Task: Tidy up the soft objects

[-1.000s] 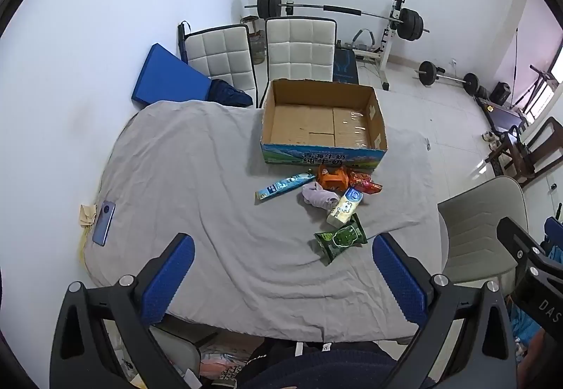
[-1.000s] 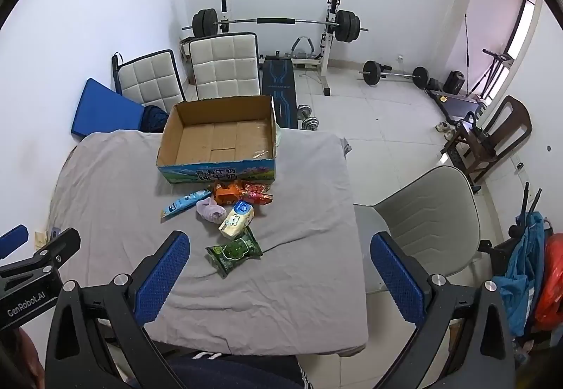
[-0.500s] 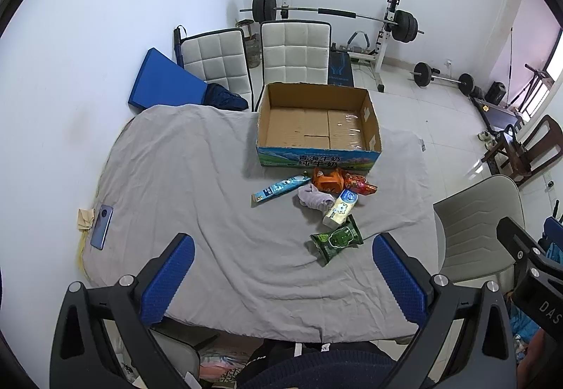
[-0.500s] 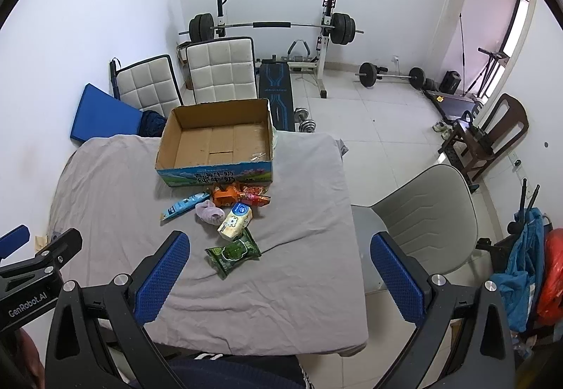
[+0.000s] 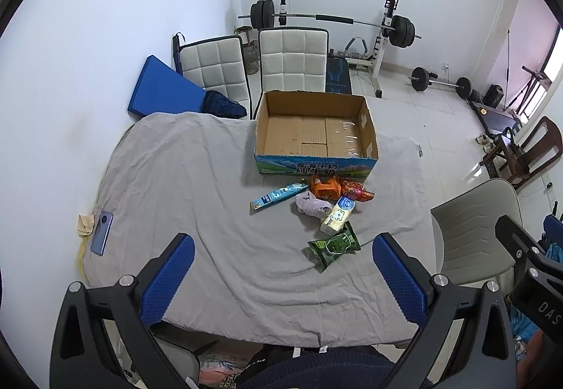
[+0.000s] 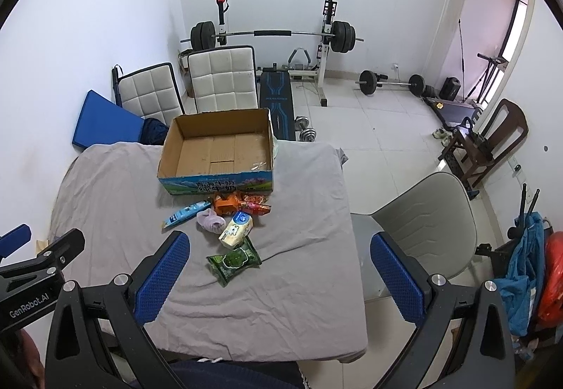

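An open, empty cardboard box (image 5: 315,128) (image 6: 218,150) stands at the far side of a table under a grey cloth (image 5: 183,185) (image 6: 302,248). In front of it lies a small pile: a blue tube pack (image 5: 276,196) (image 6: 185,213), an orange pack (image 5: 325,185) (image 6: 227,204), a red pack (image 5: 357,191) (image 6: 256,205), a lilac cloth (image 5: 311,206) (image 6: 210,221), a white tissue pack (image 5: 338,215) (image 6: 236,229) and a green pack (image 5: 334,246) (image 6: 234,259). My left gripper (image 5: 283,274) and right gripper (image 6: 278,274) are both open and empty, high above the table's near edge.
A phone (image 5: 102,227) lies near the table's left edge. Two white chairs (image 5: 292,60) stand behind the box, a grey chair (image 6: 425,223) at the table's right. A barbell rack (image 6: 274,33) and weights stand by the far wall.
Both grippers have risen and drawn back a little, so the table and box look slightly smaller and lower. Nothing on the table has moved.
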